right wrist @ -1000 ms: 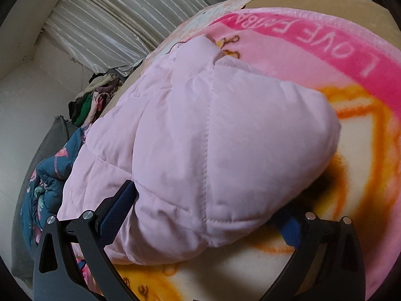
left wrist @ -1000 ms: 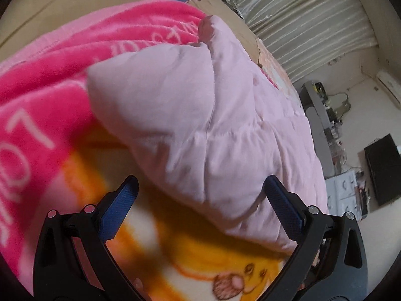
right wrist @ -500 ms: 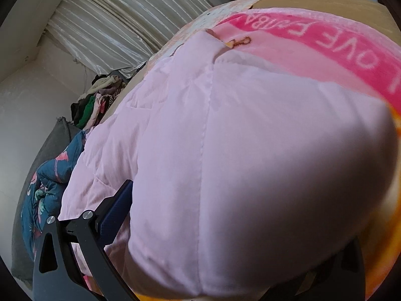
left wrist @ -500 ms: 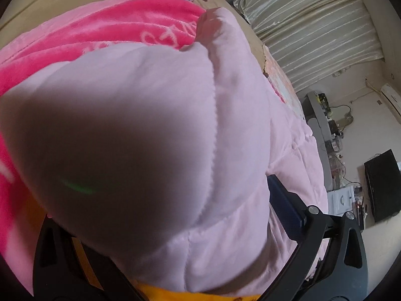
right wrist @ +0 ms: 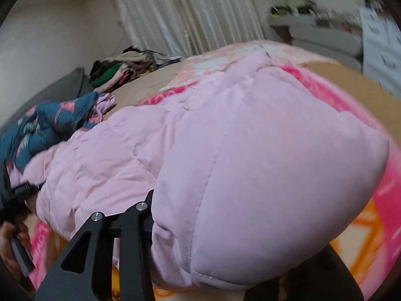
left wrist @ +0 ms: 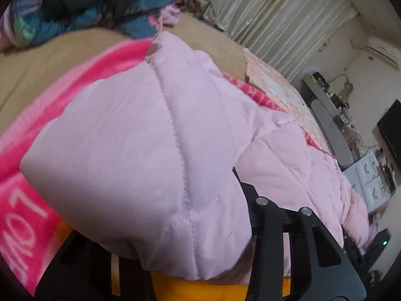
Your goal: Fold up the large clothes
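Pinching the pink padded jacket in closing jaws, both grippers were placed; folding had barely begun.

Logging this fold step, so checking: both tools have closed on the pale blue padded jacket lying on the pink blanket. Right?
Not quite: the padded jacket is pale pink, not pale blue, as the left wrist view shows. The rest holds: the left tool and right tool have just closed on it, over the pink blanket.
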A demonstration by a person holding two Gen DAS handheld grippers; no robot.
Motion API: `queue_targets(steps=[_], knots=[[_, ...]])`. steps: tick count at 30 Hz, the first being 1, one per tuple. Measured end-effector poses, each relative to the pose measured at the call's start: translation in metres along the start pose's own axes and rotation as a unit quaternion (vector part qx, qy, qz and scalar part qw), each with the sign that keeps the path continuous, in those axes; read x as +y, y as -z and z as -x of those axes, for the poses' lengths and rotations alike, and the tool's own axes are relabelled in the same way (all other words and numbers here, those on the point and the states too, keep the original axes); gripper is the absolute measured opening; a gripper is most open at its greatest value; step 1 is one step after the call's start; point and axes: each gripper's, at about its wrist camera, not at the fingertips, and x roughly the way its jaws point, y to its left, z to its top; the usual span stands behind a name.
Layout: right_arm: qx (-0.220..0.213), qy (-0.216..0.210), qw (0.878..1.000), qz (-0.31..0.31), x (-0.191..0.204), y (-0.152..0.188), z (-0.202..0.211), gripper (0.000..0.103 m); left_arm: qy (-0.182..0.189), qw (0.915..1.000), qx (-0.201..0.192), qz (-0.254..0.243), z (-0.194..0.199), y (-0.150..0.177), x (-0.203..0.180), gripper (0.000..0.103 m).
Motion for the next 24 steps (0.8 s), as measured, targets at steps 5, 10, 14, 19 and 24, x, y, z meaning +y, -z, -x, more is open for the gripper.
queue_targets(steps=[5,10,14,19,24], knots=[[-0.034,0.0,0.997,0.073,0.024,-0.013,0.03,0.035,-0.008,0.9988,-0.018,-0.045,0.028,-0.005,-0.011,0.031],[-0.049,-0.019,0.992,0.113,0.039,-0.013,0.061,0.034,-0.015,0.997,-0.032,-0.069,0.05,0.0,-0.023,0.03],[-0.05,-0.028,0.99,0.127,0.042,-0.002,0.082,0.034,-0.016,0.9955,-0.043,-0.083,0.069,0.009,-0.024,0.03],[-0.049,-0.029,0.99,0.133,0.042,0.013,0.105,0.034,-0.013,0.995,-0.043,-0.09,0.085,0.021,-0.022,0.03],[-0.047,-0.027,0.989,0.138,0.046,0.027,0.123,0.034,-0.012,0.9947,-0.042,-0.093,0.099,0.034,-0.015,0.03]])
